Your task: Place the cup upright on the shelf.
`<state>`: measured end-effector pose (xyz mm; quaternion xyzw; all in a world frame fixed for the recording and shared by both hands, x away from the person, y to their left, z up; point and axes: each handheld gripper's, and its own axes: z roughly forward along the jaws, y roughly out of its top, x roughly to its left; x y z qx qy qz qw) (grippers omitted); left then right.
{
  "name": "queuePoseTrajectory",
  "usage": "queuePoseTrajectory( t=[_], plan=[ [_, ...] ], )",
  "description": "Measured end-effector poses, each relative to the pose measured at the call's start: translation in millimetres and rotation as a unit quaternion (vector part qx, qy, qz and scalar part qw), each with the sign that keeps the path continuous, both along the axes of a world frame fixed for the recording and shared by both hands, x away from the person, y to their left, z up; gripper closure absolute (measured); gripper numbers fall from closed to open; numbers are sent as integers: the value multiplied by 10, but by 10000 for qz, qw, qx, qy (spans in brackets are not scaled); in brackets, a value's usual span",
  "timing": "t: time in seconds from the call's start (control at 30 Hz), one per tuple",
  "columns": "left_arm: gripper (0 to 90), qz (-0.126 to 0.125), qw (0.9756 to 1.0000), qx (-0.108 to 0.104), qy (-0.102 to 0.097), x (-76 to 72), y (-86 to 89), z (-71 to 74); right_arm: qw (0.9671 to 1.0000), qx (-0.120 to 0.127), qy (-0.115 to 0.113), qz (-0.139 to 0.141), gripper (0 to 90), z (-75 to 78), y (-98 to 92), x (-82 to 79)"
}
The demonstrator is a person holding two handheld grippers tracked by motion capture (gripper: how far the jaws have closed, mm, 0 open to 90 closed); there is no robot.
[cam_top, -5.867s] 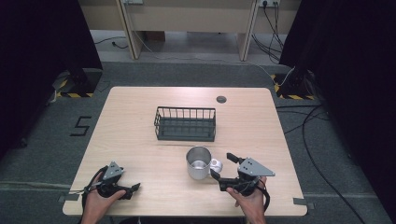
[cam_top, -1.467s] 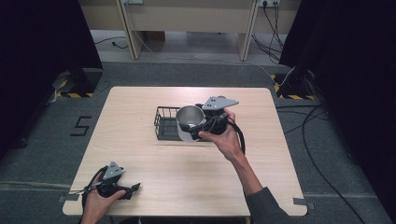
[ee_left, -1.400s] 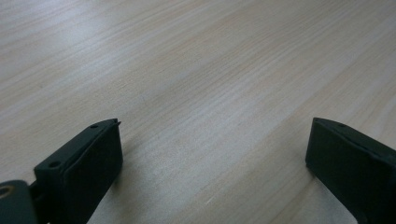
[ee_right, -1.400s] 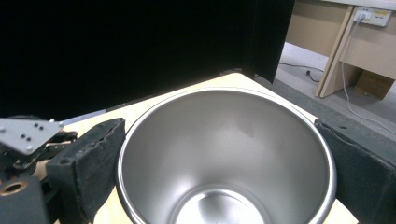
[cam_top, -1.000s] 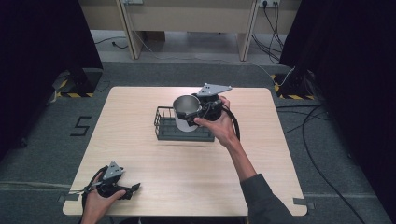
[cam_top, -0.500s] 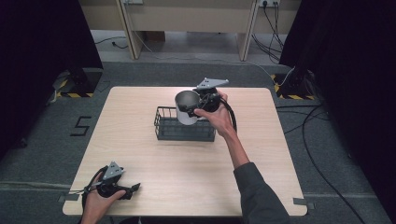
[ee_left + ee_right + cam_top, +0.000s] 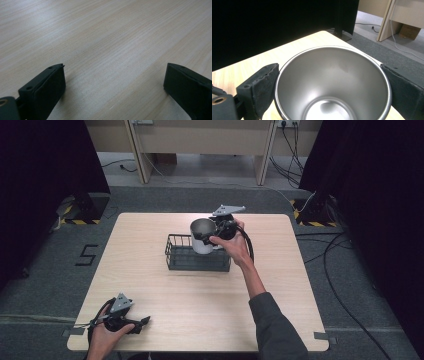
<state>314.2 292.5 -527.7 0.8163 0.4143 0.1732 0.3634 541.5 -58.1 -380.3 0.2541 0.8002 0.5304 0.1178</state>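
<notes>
Steel cup (image 7: 202, 236) held at centre frame in the high view, above the right end of the wire basket (image 7: 184, 259) on the desk (image 7: 200, 295); mouth upward, long axis near vertical, slightly tilted. Clamped across its rim by the right hand-held gripper (image 7: 212, 236). Right gripper view adds the bare, shiny inside (image 7: 332, 82). Left hand-held gripper (image 7: 145, 321) at lower left, jaws spread wide, nothing between, over bare wood.
</notes>
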Motion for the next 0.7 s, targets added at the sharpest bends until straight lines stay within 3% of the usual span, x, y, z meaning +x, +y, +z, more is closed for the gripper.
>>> queuePoseTrajectory(
  t=[0.53,0.7],
  plan=[
    [32,-3,10000,2,7,-1,0,1,9992,340,189,-47,60,-62,-15,77],
    [32,-3,10000,1,9,-1,0,1,9994,304,135,-21,61,-63,-1,75]
  ],
)
